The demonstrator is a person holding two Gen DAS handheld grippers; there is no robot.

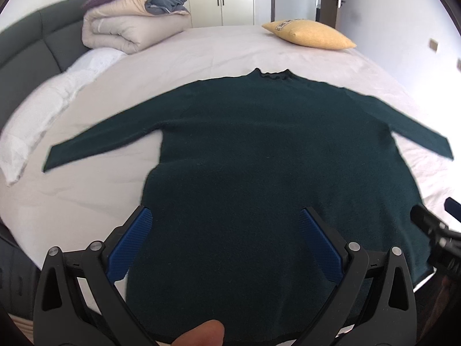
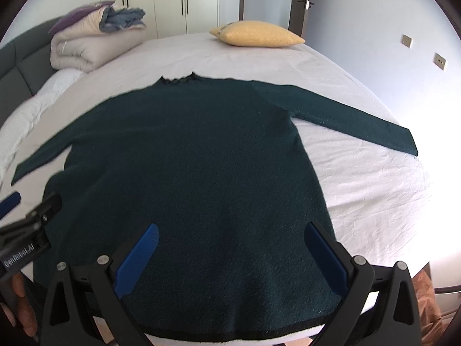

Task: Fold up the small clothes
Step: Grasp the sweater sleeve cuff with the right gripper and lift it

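Observation:
A dark green long-sleeved sweater [image 1: 259, 155] lies flat on the bed, collar away from me and both sleeves spread out to the sides; it also shows in the right wrist view [image 2: 187, 158]. My left gripper [image 1: 226, 219] is open and empty, hovering over the sweater's lower left part near the hem. My right gripper [image 2: 232, 233] is open and empty over the lower right part, just above the hem. Each gripper shows at the edge of the other's view: the right one [image 1: 435, 225] and the left one [image 2: 31, 216].
The sweater rests on a white bed sheet [image 2: 360, 173]. A folded duvet stack [image 1: 129, 26] sits at the far left by the grey headboard [image 1: 26, 46]. A yellow pillow [image 1: 311, 33] lies at the far edge. Wardrobes and a door stand behind.

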